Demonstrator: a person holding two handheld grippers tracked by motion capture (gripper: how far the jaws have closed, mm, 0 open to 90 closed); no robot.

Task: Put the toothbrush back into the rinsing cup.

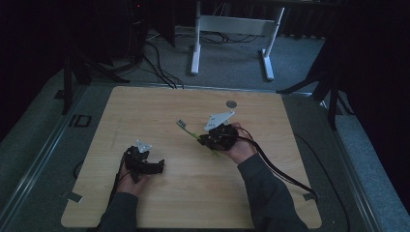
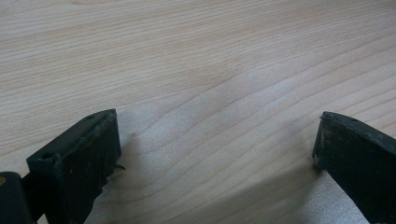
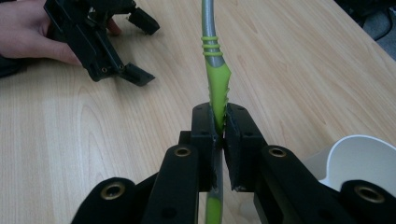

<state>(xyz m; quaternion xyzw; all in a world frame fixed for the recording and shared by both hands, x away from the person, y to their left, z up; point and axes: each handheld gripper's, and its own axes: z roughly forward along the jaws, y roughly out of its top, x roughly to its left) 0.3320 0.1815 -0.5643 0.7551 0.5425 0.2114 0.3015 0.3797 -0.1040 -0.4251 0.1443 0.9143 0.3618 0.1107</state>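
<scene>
Your right gripper (image 3: pixel 218 128) has its black jaws clamped on the green rubbery grip of a slim toothbrush with a grey and lime-green handle (image 3: pixel 212 56). The ribbed handle juts out past the jaws, and in the high view the bristled head (image 1: pixel 182 123) hangs over the middle of the pale, straight-grained wooden table (image 1: pixel 145 111). Your left gripper (image 2: pixel 215 154) sits well apart, low over bare wood near the front left, its matte, scuffed jaws spread wide around nothing. A white curved rim (image 3: pixel 359 158) shows beside your right gripper.
</scene>
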